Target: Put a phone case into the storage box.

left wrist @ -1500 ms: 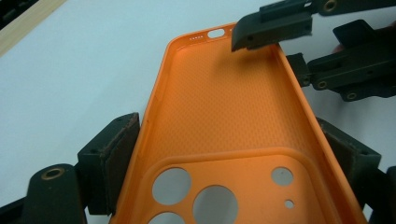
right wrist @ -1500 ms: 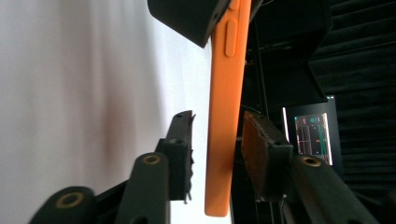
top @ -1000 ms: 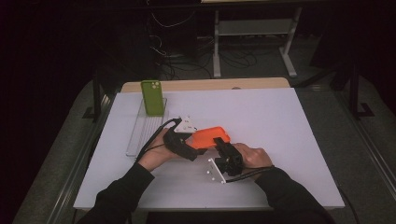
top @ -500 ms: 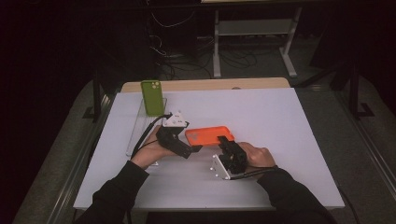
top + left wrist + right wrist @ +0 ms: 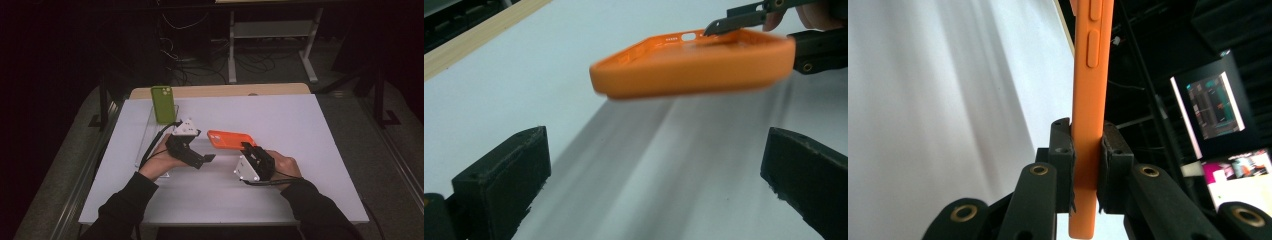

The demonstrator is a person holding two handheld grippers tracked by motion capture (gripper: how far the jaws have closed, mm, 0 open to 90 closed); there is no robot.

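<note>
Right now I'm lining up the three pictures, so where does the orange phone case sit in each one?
High view: the orange phone case lies mid-table, its near end in the right gripper.
Left gripper view: upper middle, held off the table from the right, ahead of open jaws.
Right gripper view: edge-on, rising up the centre, clamped between the jaws.
Shared landmark: the white table.

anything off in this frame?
Nothing stands out. The right gripper clamps the orange case by one end, held above the table. The left gripper has just opened, with nothing between its jaws. The green phone stands upright.
</note>
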